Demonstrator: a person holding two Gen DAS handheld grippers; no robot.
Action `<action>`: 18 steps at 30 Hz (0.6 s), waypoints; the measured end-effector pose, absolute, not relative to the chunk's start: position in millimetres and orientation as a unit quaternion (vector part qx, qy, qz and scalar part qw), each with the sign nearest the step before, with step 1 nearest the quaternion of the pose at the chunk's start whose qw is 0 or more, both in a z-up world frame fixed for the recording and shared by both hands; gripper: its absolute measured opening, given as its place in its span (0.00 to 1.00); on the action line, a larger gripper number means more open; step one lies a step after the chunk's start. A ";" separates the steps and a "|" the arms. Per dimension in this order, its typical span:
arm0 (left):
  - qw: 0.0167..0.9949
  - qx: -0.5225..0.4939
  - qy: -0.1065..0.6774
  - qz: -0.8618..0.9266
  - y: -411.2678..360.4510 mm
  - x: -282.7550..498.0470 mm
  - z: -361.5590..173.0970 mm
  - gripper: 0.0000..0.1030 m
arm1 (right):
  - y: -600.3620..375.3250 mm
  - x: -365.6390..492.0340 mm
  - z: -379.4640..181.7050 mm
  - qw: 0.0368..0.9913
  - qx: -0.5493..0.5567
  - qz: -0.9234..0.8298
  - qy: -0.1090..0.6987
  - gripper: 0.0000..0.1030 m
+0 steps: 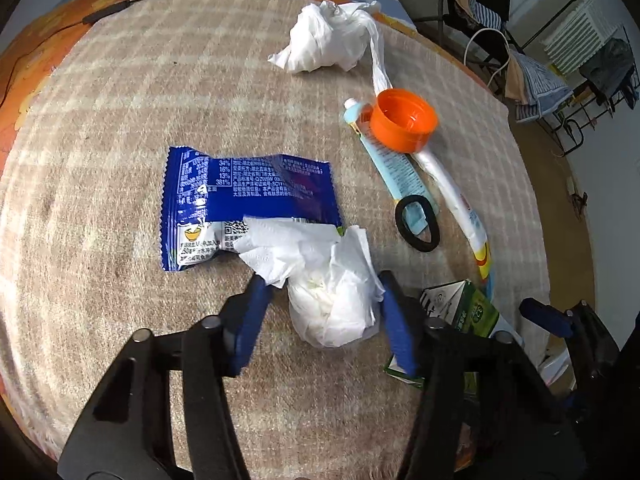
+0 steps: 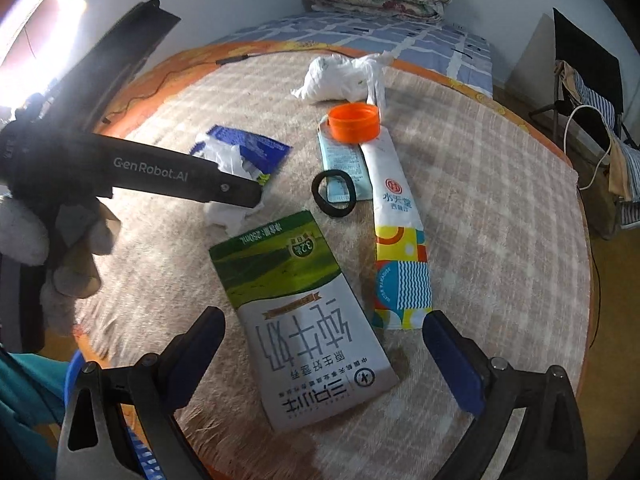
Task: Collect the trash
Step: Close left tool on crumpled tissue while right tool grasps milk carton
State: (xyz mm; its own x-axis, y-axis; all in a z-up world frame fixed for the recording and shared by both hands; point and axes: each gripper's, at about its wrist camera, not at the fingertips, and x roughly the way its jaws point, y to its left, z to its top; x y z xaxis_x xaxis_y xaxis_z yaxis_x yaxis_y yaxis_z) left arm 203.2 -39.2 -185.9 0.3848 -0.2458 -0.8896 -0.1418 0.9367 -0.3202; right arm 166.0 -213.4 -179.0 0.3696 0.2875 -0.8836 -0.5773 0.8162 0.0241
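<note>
Astride crumpled tissue (image 1: 332,300), left gripper (image 1: 320,316), gaping.

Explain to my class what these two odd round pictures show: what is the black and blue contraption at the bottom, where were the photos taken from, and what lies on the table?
No robot here: a person holds a pair of tongs in each hand, and a wide-angle camera on each looks forward along its two blue fingers. One picture comes from the left tongs, the other from the right tongs.

On the round cloth-covered table lies rubbish: a blue snack wrapper, a crumpled tissue, a white plastic bag, an orange cap, a black hair tie, a long paper sleeve and a flattened milk carton.

The left tongs are open around the tissue, not yet squeezing it. The right tongs are open over the carton, holding nothing.
</note>
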 end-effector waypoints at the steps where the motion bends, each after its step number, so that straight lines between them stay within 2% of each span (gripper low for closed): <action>1: 0.813 -0.176 0.554 -0.035 -40.0 203.4 -186.4 0.38 | -212.5 166.5 -180.9 0.812 -0.149 0.267 0.497 0.94; 6: 0.813 -0.186 0.550 -0.040 -36.6 201.3 -184.7 0.35 | -206.3 166.4 -187.0 0.806 -0.166 0.268 0.501 0.84; 8: 0.814 -0.188 0.548 -0.041 -34.6 199.6 -181.6 0.35 | -203.5 165.5 -189.3 0.801 -0.172 0.272 0.504 0.75; 10: 0.816 -0.189 0.544 -0.043 -28.5 194.3 -177.1 0.34 | -201.7 162.8 -188.9 0.802 -0.180 0.271 0.501 0.75; 14: 0.822 -0.189 0.536 -0.043 -23.6 186.4 -167.5 0.33 | -201.6 157.0 -184.2 0.804 -0.174 0.273 0.499 0.66; 18: 0.830 -0.186 0.525 -0.041 -16.0 175.5 -155.6 0.33 | -204.2 152.8 -176.2 0.807 -0.155 0.278 0.497 0.63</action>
